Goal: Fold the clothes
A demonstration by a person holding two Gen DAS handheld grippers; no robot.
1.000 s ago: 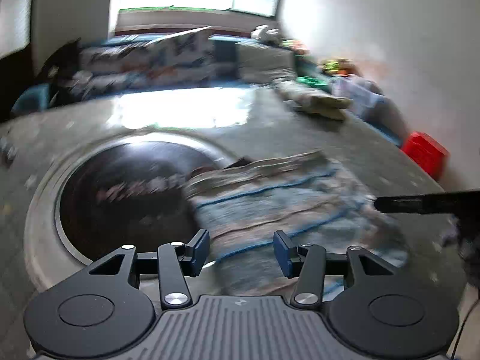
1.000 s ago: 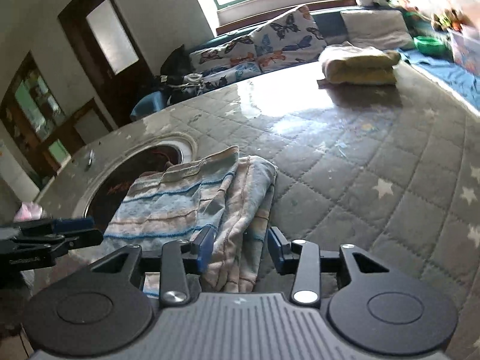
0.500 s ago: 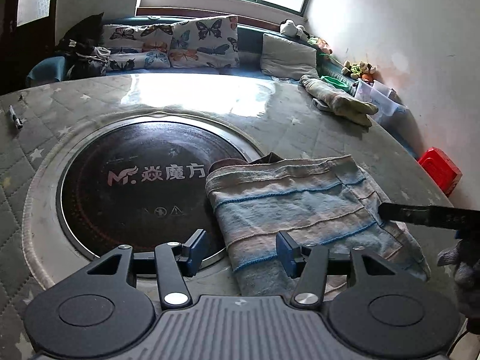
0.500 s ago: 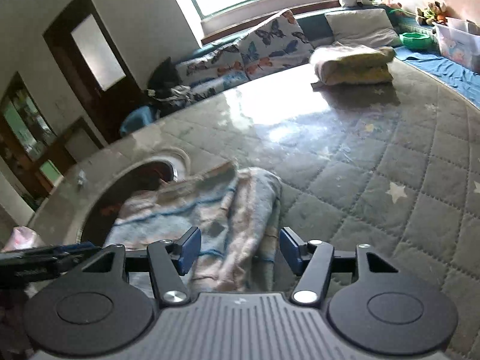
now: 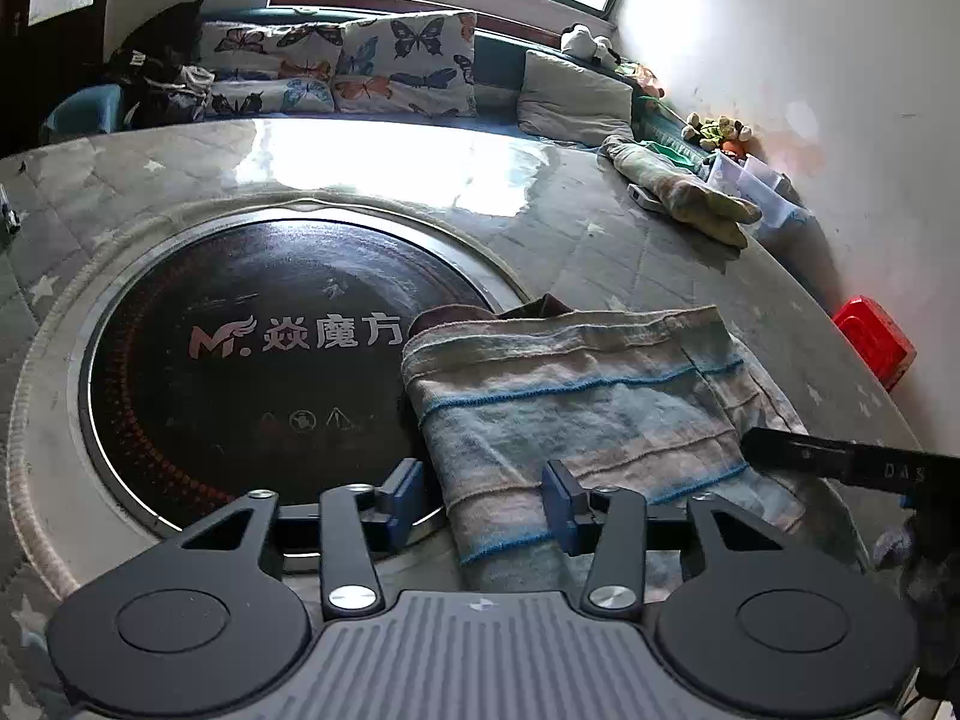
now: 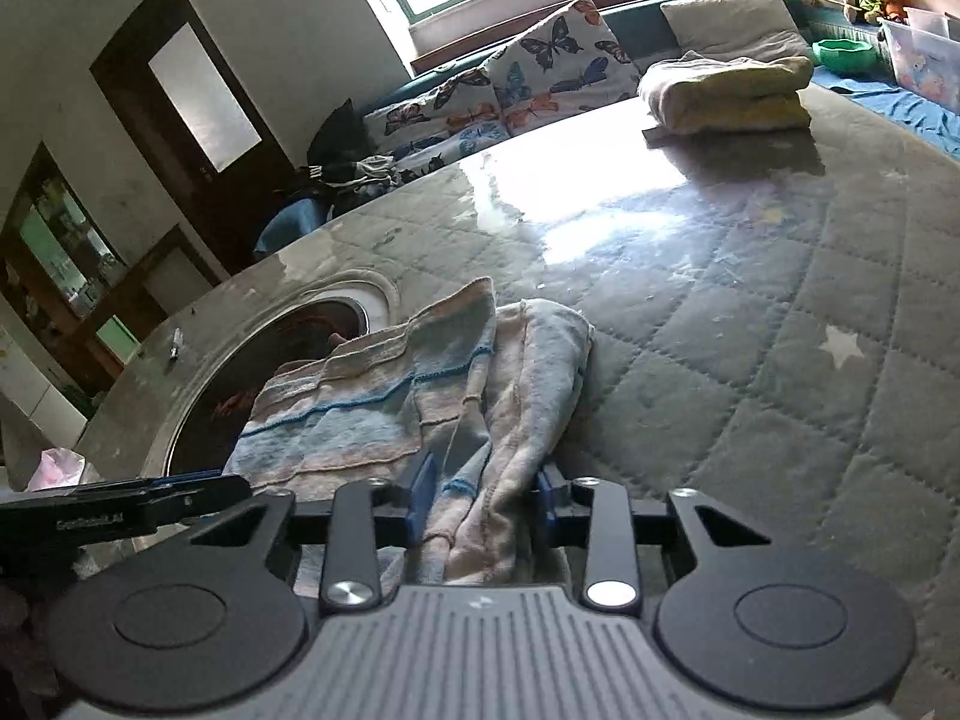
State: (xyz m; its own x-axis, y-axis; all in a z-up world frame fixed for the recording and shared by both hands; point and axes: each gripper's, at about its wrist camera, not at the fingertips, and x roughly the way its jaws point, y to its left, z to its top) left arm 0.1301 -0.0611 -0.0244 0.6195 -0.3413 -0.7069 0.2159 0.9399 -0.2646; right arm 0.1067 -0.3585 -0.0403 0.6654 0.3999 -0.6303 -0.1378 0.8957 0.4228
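1. Left wrist view: the left gripper [image 5: 483,501] hangs low over the near edge of the table [image 5: 576,228], its blue pads spread apart with nothing clamped between them.
2. The striped garment [image 5: 576,402] lies folded near that edge, its left part overlapping the rim of the round black cooktop [image 5: 252,360]; its near left corner sits between the left gripper's parted pads.
3. The right gripper [image 5: 840,465] reaches in from the right, over the garment's right edge.
4. Right wrist view: the right gripper [image 6: 483,495] is likewise spread wide, with the garment's [image 6: 384,402] bunched right fold lying loose between its pads, not pinched.
5. A folded pile [image 6: 726,90] sits at the far edge.
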